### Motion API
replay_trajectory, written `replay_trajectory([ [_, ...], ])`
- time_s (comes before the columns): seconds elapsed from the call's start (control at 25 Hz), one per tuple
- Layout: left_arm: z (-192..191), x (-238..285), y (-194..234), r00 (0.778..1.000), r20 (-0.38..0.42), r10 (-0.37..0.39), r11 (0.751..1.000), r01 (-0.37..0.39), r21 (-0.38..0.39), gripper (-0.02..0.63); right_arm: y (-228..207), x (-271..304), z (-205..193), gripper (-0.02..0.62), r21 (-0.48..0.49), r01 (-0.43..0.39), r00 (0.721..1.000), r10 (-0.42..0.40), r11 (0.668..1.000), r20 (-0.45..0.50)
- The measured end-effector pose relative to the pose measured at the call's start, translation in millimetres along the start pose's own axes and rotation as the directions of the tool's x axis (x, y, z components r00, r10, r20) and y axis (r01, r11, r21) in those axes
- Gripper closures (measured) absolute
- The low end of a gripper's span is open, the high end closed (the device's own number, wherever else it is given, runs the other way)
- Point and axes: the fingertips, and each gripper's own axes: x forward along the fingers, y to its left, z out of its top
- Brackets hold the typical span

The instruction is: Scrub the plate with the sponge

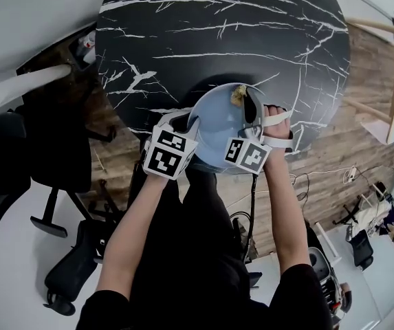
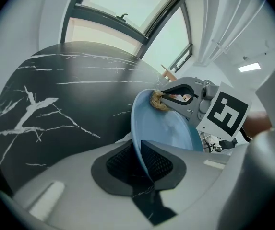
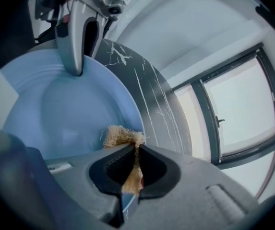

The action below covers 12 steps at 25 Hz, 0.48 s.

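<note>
A light blue plate (image 1: 217,126) is held tilted over the near edge of the black marble table (image 1: 217,40). My left gripper (image 1: 188,124) is shut on the plate's left rim; in the left gripper view the rim (image 2: 138,147) runs edge-on between the pads. My right gripper (image 1: 243,102) is shut on a tan fibrous sponge (image 1: 238,96), which rests against the plate's far rim. The right gripper view shows the sponge (image 3: 123,138) pinched between the jaws and touching the plate (image 3: 65,109), with a left gripper finger (image 3: 72,42) on the opposite rim.
A black office chair (image 1: 59,150) stands at the left on the wood floor. Cables and another chair base (image 1: 358,243) lie at the lower right. A large window (image 2: 127,18) is beyond the table.
</note>
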Motion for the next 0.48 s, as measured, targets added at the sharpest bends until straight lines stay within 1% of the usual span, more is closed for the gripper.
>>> replay_trajectory([
  [0.12,-1.3,0.0,0.5,1.0,0.009,0.007,1.0,-0.007,-0.018,0.557,2.4,-2.9,-12.9,0.572,-0.066,-0.005,0.999,0.003,0.998,-0.033],
  [0.24,-3.1,-0.2,1.9,1.0,0.02,0.013,0.998,-0.012,-0.057,0.565,6.8,-7.6,-24.5,0.572,-0.108,-0.012,0.998,0.006,0.994,-0.058],
  [0.48,-0.6,-1.1,4.6,0.999,0.045,0.017,0.991,-0.01,-0.135,0.575,15.6,-18.6,-47.4,0.572,-0.141,-0.04,0.995,0.026,0.989,-0.101],
])
